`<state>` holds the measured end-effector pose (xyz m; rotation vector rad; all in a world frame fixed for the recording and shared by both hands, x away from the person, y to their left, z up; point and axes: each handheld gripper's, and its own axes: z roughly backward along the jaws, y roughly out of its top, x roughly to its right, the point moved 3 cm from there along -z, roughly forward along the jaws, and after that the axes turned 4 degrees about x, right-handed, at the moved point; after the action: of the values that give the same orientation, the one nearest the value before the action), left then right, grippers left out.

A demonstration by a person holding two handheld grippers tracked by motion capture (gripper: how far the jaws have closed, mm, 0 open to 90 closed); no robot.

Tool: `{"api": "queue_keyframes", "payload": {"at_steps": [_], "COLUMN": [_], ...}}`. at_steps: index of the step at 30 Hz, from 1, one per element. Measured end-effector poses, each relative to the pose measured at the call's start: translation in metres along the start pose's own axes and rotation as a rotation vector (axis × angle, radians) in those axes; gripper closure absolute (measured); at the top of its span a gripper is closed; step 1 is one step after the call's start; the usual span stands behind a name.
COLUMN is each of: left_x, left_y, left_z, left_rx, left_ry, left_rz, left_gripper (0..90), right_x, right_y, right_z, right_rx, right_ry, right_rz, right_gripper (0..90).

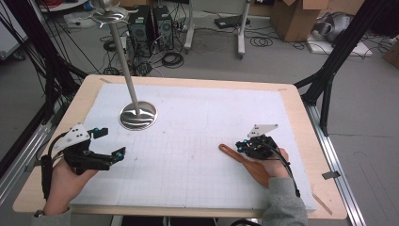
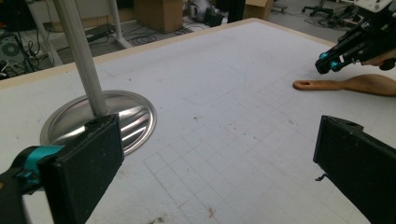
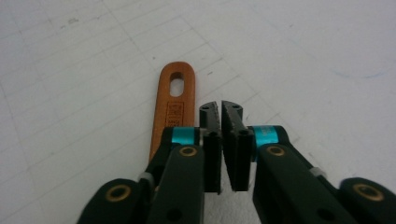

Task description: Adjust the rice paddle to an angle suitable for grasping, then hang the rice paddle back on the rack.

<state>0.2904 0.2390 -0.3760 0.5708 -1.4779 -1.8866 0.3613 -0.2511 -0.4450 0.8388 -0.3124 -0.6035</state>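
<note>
Wooden table (image 1: 301,106), white mat (image 1: 197,127), spoon (image 1: 237,157), stand (image 1: 137,115)

spoon (image 3: 173,107): glossy wood | stand base (image 1: 138,115): shiny metal | mat (image 1: 197,141): matt, perhaps foam

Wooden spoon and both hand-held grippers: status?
Left hand-held gripper open, empty, near metal stand base. Right hand-held gripper shut, empty, above wooden spoon. Spoon flat on mat, nothing blocking.

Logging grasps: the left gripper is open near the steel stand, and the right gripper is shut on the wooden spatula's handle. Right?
Not quite. In the right gripper view the right gripper is shut on nothing; the wooden spatula lies beside its jaws. The left gripper is open near the steel stand.
</note>
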Motion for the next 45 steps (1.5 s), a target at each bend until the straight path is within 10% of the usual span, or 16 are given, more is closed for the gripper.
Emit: {"api": "queue_keyframes", "payload": {"at_steps": [23, 45], "left_x": [-0.001, 0.0], "left_y": [-0.002, -0.004], "left_z": [0.0, -0.001], "left_rx": [-0.002, -0.011], "left_ry": [-0.015, -0.013], "left_rz": [0.008, 0.009], "left_gripper": [2.2, 2.2], "right_x": [-0.007, -0.013], "right_y": [0.022, 0.029], "right_z": [0.039, 0.045], "right_rx": [0.081, 0.048], "right_ry": [-0.027, -0.012], "right_rz": [-0.014, 0.021], "right_gripper": [14.0, 13.7]}}
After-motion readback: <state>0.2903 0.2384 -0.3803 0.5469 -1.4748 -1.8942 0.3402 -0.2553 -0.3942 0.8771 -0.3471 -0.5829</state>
